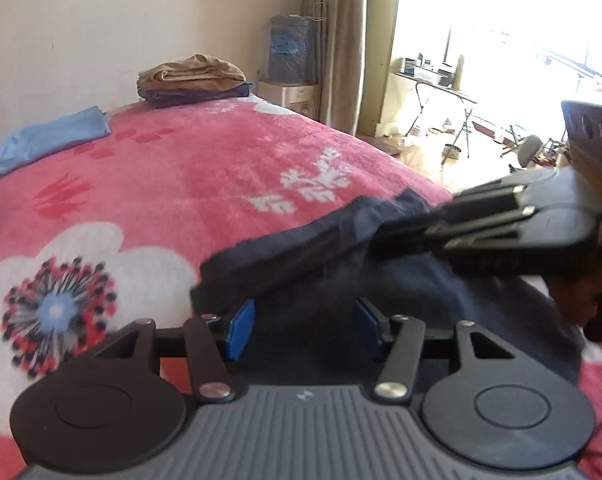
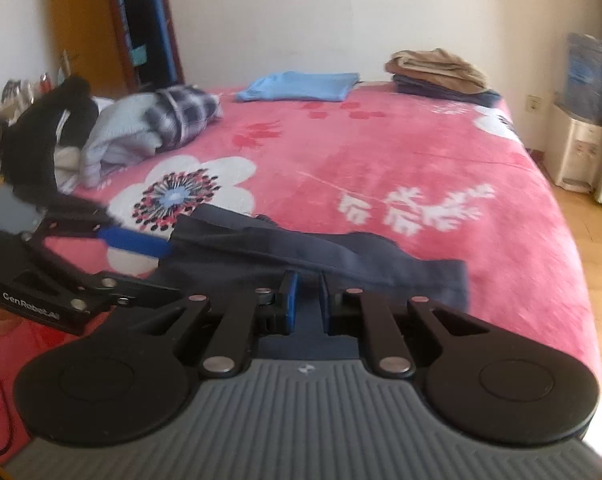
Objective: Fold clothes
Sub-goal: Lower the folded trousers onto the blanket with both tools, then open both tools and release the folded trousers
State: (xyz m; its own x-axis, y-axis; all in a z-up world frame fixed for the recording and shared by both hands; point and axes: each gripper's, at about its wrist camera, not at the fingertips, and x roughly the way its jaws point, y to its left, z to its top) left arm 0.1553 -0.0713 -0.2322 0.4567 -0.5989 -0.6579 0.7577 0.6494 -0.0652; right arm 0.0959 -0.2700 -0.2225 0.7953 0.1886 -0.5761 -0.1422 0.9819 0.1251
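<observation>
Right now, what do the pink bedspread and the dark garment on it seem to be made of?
Pink bedspread: probably plush fleece; matte, fuzzy nap with printed flowers. Dark navy garment: apparently thin woven cloth, maybe cotton; it lies limp in soft folds, no sheen.

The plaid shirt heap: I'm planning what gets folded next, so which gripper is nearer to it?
Left. The left gripper is over the navy garment's end on the plaid shirt heap's side; the right gripper grips the garment's opposite end, farther away.

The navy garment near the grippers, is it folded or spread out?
Partly folded: the navy garment has one edge doubled over in a thick band, the rest flat on the pink blanket.
</observation>
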